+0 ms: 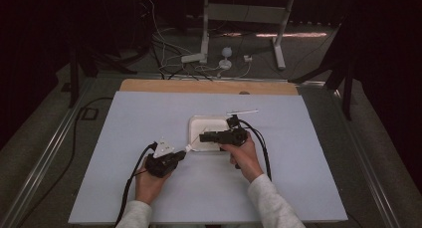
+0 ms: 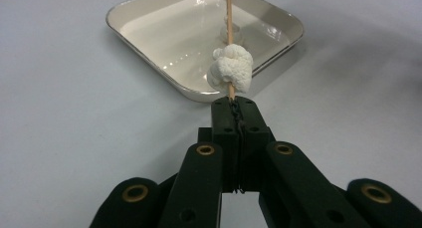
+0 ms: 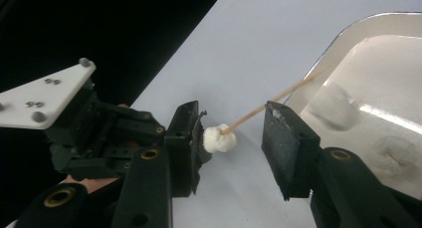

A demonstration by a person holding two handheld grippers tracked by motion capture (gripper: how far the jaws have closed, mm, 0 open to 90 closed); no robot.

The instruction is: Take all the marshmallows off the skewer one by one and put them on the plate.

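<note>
A white marshmallow (image 2: 230, 68) is threaded on a thin wooden skewer (image 2: 229, 14). My left gripper (image 2: 233, 104) is shut on the skewer just below the marshmallow, and the stick points out over the white square tray (image 2: 149, 36). In the high view the left gripper (image 1: 182, 154) sits at the tray's (image 1: 196, 123) near left corner. My right gripper (image 1: 203, 137) reaches in from the right over the tray's front. Its jaws (image 3: 231, 128) are open on either side of the marshmallow (image 3: 219, 138), which lies close to the left jaw. Two pale lumps (image 3: 333, 106) lie in the tray (image 3: 348, 34).
A loose skewer (image 1: 242, 111) lies on the pale blue mat (image 1: 149, 118) just behind the tray. A wooden table edge (image 1: 209, 86) runs along the back. Cables and a white stand (image 1: 204, 54) lie on the floor beyond.
</note>
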